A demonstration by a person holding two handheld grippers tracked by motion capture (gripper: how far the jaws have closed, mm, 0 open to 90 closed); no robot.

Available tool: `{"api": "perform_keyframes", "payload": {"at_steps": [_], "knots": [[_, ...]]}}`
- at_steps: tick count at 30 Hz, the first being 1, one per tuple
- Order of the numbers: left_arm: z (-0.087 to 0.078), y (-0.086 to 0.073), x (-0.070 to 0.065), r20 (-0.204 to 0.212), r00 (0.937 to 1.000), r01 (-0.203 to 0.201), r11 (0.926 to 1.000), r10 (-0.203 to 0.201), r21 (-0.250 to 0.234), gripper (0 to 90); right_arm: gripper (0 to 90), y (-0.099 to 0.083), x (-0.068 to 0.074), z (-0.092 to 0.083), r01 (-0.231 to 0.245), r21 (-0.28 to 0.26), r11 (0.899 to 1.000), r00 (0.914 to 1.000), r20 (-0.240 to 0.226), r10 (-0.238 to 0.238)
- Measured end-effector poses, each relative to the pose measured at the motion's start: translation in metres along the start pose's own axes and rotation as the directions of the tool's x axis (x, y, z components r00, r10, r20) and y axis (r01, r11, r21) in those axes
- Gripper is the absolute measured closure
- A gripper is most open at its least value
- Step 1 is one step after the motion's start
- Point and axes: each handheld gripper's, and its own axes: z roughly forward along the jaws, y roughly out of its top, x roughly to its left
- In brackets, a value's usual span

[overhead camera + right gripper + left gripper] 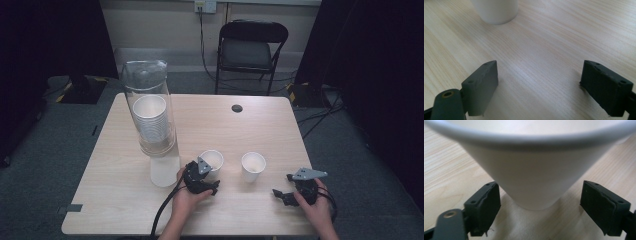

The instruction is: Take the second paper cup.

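Paper cup (211,160), white, upright on the wooden table (115,200), near the front edge and just left of centre. Left gripper (212,186) sits directly in front of it, held in the person's left hand (187,195). In the left gripper view the cup (534,182) stands between the two black jaws, its narrow base on the table; jaws spread wide, with a clear gap on each side between pads (486,202) and cup wall. No contact, cup not gripped.

Second paper cup (253,166), same type, upright just to the right of the first, the two apart. Right gripper (280,196) rests low over the table to the right of this cup and nearer the person, held in the right hand (315,205). Right gripper view: jaws wide apart, bare wood grain between them, base of the second cup (495,11) farther off at the upper left.

Tall clear cylinder (148,107) stands on the left half of the table behind the first cup, with a stack of white cups (150,117) inside. Black folding chair (250,50) beyond the far edge of the table.
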Motion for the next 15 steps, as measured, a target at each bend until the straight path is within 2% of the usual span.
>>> {"api": "perform_keyframes", "payload": {"at_steps": [1, 3, 4, 6, 7, 11, 15], "knots": [[-0.002, -0.001, 0.001, 0.005, 1.0000, 0.000, 1.0000, 0.000, 0.002, 16.3, 13.5, 0.000, 0.000, 0.000, 0.000, 0.001, 1.000, 1.0000, 0.001, 0.000], [-0.006, -0.003, 0.003, 0.006, 0.9997, 0.025, 0.9996, -0.025, -0.016, 16.0, 13.5, 0.000, 0.000, 0.000, 0.000, 0.001, 1.000, 1.0000, 0.000, 0.000], [-0.008, -0.005, 0.005, 0.002, 0.9998, 0.018, 0.9994, -0.018, -0.029, 16.1, 13.5, 0.000, 0.000, 0.000, 0.002, 0.001, 1.000, 1.0000, 0.000, -0.002], [-0.014, -0.009, 0.006, 0.020, 0.9994, 0.029, 0.9989, -0.028, -0.037, 16.1, 13.5, 0.000, 0.000, 0.000, 0.003, 0.001, 1.000, 1.0000, 0.000, -0.003], [-0.017, -0.012, 0.006, 0.032, 0.9982, 0.053, 0.9973, -0.051, -0.052, 16.2, 13.5, 0.000, 0.000, 0.000, 0.003, 0.001, 1.000, 1.0000, -0.001, -0.003], [-0.030, -0.021, 0.011, 0.060, 0.9970, 0.053, 0.9959, -0.049, -0.074, 16.0, 13.5, 0.000, 0.000, 0.000, 0.003, 0.000, 1.000, 1.0000, -0.002, -0.003], [-0.041, -0.031, 0.015, 0.081, 0.9957, 0.050, 0.9966, -0.045, -0.065, 16.2, 13.5, -0.001, 0.000, -0.001, 0.004, 0.001, 1.000, 1.0000, -0.004, -0.004]]}}
